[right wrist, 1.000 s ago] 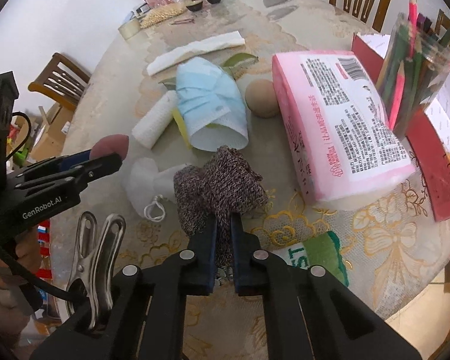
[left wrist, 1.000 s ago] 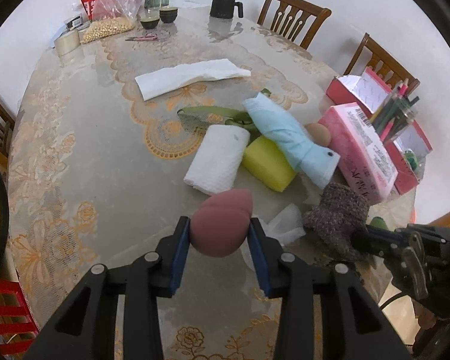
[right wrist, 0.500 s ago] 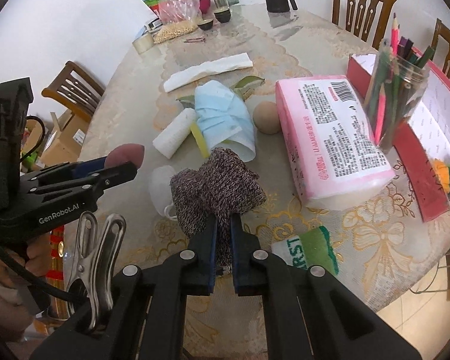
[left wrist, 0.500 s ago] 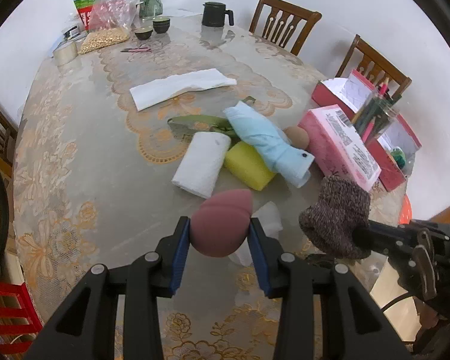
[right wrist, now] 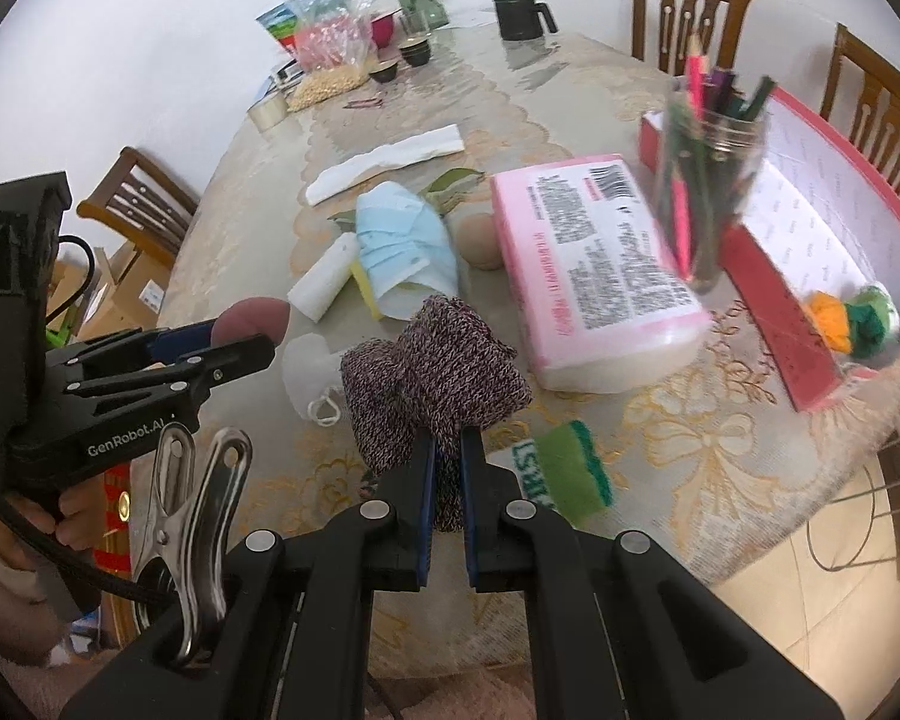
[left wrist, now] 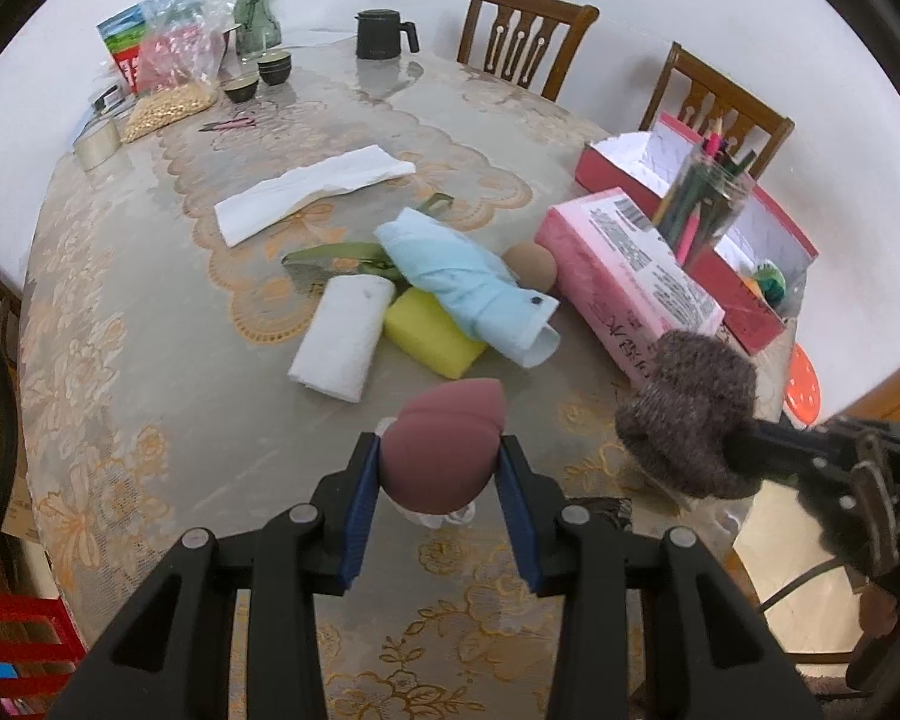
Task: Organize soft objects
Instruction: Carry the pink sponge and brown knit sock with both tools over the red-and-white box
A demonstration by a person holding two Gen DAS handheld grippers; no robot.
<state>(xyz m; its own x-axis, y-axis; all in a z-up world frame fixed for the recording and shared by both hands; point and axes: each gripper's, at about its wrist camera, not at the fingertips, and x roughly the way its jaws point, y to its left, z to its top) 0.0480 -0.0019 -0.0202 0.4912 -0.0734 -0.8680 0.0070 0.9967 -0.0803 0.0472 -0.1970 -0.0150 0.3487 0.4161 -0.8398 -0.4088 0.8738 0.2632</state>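
Note:
My left gripper (left wrist: 440, 468) is shut on a pink egg-shaped makeup sponge (left wrist: 444, 441) and holds it above the near table edge. The same sponge (right wrist: 252, 319) shows at the left of the right wrist view. My right gripper (right wrist: 447, 450) is shut on a dark knitted sock (right wrist: 432, 360), lifted off the table; the sock (left wrist: 687, 411) hangs at the right in the left wrist view. On the table lie a rolled white towel (left wrist: 345, 345), a yellow sponge (left wrist: 432, 333), a light blue folded cloth (left wrist: 468, 282) and a tan ball (left wrist: 531, 264).
A pink tissue pack (right wrist: 594, 264), a jar of pencils (right wrist: 711, 180) and a red box (right wrist: 810, 228) with orange and green yarn (right wrist: 852, 318) stand at the right. A white mask (right wrist: 309, 369) and a green-and-white item (right wrist: 561, 471) lie near the edge. Chairs ring the table.
Both grippers have risen and drawn back from the table with their loads. The sock, resting on the table a second ago, now hangs in the air.

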